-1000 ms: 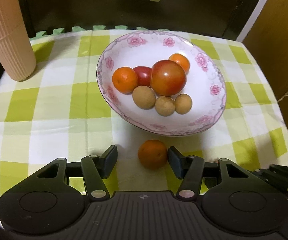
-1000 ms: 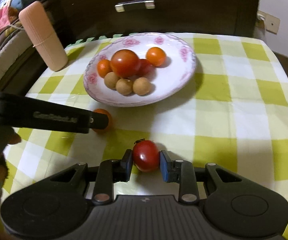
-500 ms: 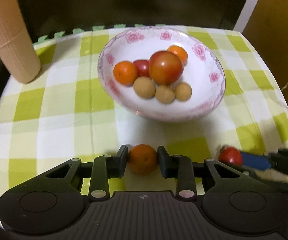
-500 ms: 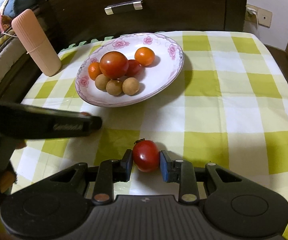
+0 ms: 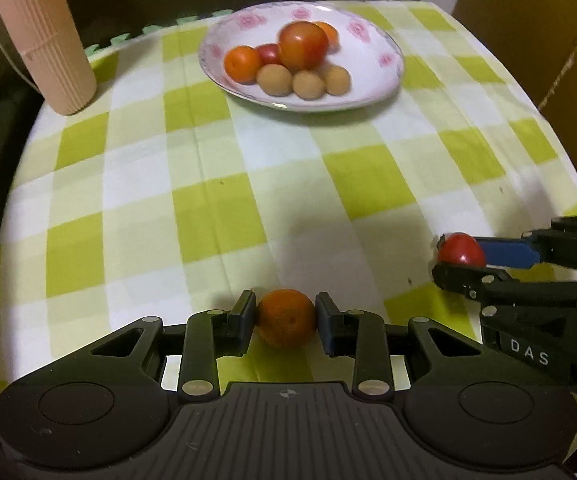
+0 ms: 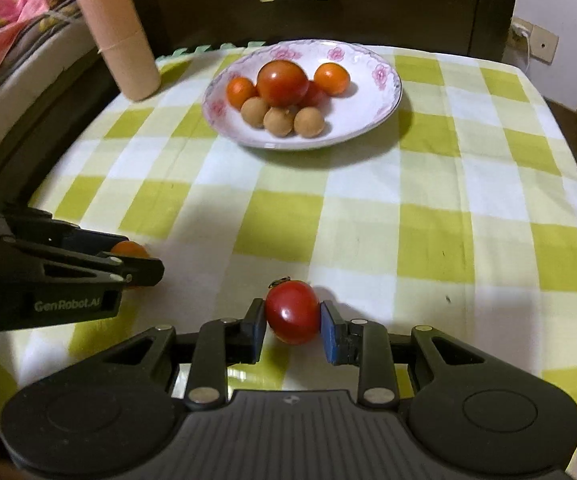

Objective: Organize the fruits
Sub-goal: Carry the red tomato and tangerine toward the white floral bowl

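Orange and tomato apparently gripped.

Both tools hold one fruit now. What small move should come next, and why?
Probably carry both fruits forward toward the plate. The left tool has just closed on the small orange, and the right tool is shut on the red tomato. The plate, already holding the other fruits, lies ahead across bare checked cloth.
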Demonstrator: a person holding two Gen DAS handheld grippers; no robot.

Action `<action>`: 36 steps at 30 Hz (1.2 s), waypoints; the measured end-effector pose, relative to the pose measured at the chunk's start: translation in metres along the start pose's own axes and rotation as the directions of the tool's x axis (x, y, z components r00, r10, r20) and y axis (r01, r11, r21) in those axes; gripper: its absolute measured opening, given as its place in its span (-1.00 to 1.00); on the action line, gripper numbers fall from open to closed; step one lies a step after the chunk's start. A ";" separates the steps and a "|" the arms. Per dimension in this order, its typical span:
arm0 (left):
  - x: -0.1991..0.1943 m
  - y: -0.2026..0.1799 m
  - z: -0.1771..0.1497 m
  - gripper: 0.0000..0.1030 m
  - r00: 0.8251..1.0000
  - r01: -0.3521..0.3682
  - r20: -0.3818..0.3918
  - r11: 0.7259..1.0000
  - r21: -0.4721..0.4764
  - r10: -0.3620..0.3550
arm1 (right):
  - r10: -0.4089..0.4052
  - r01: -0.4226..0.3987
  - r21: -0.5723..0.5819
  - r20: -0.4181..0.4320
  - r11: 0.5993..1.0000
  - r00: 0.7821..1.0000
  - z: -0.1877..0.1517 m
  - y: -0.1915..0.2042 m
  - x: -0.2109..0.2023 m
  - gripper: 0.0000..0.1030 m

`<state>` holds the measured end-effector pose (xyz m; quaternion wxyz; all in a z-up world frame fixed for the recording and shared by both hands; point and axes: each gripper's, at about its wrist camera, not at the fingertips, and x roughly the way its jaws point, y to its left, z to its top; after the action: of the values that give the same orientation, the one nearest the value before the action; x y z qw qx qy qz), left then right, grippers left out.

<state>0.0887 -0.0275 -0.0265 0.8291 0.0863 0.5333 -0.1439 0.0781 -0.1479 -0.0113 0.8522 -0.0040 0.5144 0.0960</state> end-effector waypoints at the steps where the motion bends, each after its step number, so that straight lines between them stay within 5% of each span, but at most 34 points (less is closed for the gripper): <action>1: -0.001 -0.002 -0.002 -0.21 1.000 -0.010 0.007 1.000 0.014 0.010 | -0.009 0.009 -0.007 -0.003 1.000 1.000 -0.004 0.001 -0.001 -0.46; 9: -0.004 -0.001 -0.012 -0.04 0.999 -0.010 0.043 1.000 -0.002 0.011 | -0.020 0.020 -0.008 0.001 1.000 1.000 -0.013 0.003 -0.001 -0.45; 14: -0.006 -0.002 -0.015 0.23 0.998 -0.017 0.054 1.000 -0.016 0.018 | -0.013 0.013 -0.004 0.010 1.000 1.000 -0.012 0.001 0.000 -0.45; 22: -0.007 -0.004 -0.018 0.31 0.997 -0.044 0.058 0.999 -0.019 0.045 | 0.010 -0.010 -0.010 0.011 1.000 1.000 -0.012 0.002 0.000 -0.29; 25: -0.008 -0.004 -0.019 0.25 0.998 -0.046 0.051 0.999 -0.028 0.048 | 0.008 -0.008 -0.008 0.016 1.000 1.000 -0.013 0.002 0.000 -0.30; 29: -0.011 -0.002 -0.018 -0.19 0.999 -0.024 0.045 0.999 -0.046 0.026 | -0.003 0.003 -0.015 0.009 1.000 1.000 -0.013 0.003 0.000 -0.39; 36: -0.015 -0.005 -0.022 -0.23 0.999 -0.004 0.044 0.999 -0.049 0.006 | -0.019 0.019 -0.025 0.013 0.999 1.000 -0.014 0.009 -0.006 -0.46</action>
<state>0.0625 -0.0234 -0.0218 0.8428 0.0643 0.5181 -0.1309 0.0613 -0.1416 -0.0120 0.8562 -0.0191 0.5075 0.0945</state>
